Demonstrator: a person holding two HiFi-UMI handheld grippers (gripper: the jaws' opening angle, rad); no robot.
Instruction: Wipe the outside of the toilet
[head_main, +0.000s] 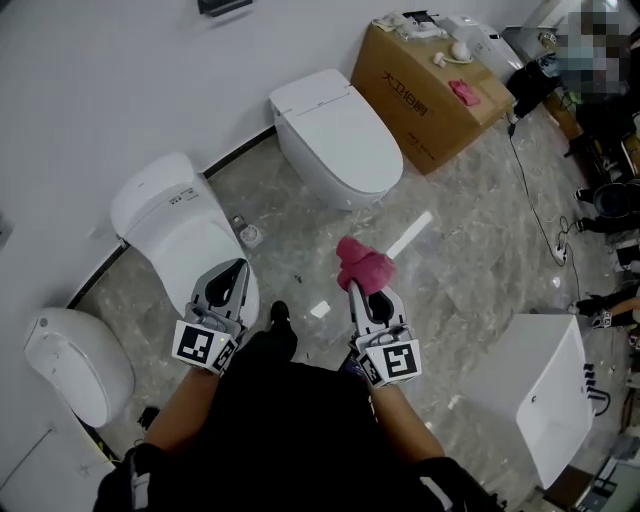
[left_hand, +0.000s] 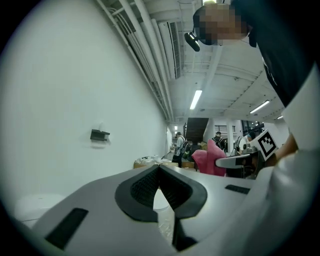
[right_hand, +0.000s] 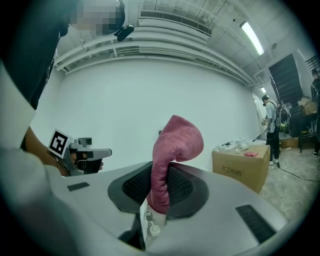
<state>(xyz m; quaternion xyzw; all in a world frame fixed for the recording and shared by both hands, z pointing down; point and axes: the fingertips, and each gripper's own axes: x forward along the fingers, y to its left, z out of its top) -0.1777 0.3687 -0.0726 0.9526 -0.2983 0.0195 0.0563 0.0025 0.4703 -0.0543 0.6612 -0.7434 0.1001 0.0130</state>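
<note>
The wiping had not yet begun: the person stood over the grey, veined stone floor (head_main: 470, 270) with both tools held level at waist height, clear of any surface. The right gripper (head_main: 360, 292) was clamped on a pink cloth (head_main: 362, 264), a thick looped terry that stood up from between the ribbed black pads and flopped over at its top in a soft hump. The left gripper (head_main: 234, 270) had its jaws pressed together with nothing between them. Three toilets stood along the white wall (head_main: 100, 90), all of smooth glossy white ceramic with rounded lids. The nearest toilet (head_main: 180, 225) lay just ahead of the left gripper and was probably the one to be cleaned, though that could not be told for sure. A second toilet (head_main: 335, 135) sat further on beside a brown cardboard box (head_main: 420, 95), and a third toilet (head_main: 75, 365) sat at the left edge. The next move would likely call for bending down and bringing the cloth flat against the curved outer shell of the bowl. The glazed surface should let the terry slide easily, but the small bunch held in the jaws left little fabric to spread, so the hard jaw tips might touch the ceramic.
</note>
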